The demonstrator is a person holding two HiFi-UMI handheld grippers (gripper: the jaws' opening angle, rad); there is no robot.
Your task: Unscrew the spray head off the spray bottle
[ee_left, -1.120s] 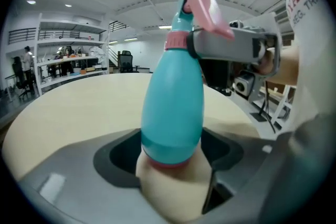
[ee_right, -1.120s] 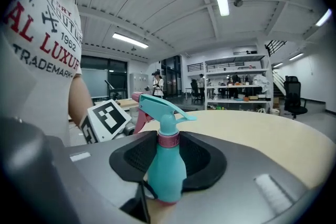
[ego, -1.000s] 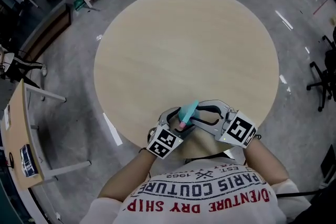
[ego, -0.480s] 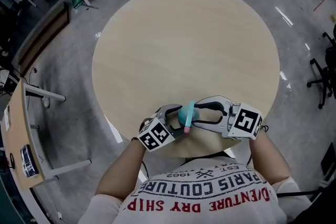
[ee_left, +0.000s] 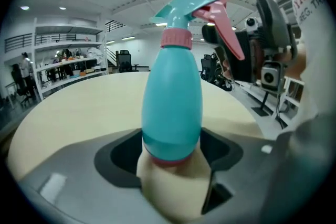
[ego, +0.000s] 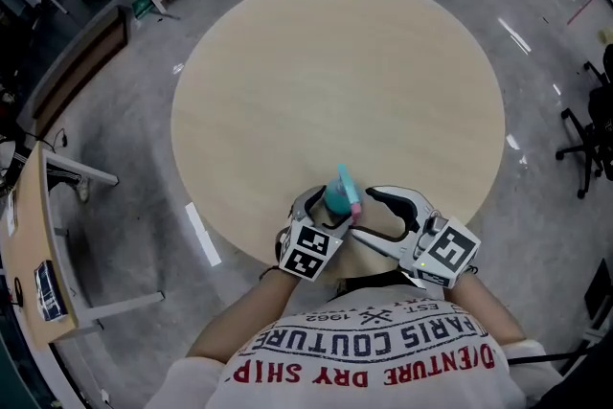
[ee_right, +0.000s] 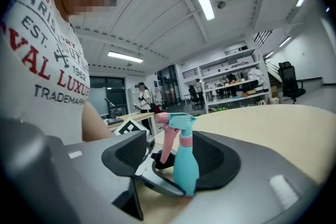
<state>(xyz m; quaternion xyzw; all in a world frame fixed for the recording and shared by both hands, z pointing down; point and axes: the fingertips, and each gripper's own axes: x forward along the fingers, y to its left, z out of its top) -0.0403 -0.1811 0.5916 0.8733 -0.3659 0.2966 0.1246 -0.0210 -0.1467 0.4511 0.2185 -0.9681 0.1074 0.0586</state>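
Left gripper point(ego: 324, 209) clamps the spray bottle point(ee_left: 172, 102) base. Right gripper point(ego: 362, 215) jaws are opening, with the spray head point(ee_left: 191, 0) seemingly just beyond them. Next, regrip and twist.

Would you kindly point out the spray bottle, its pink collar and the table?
spray bottle point(ee_left: 172, 107), left gripper view, teal body.
pink collar point(ee_left: 176, 38), left gripper view, ring's front.
table point(ego: 335, 81), head view, bare top.
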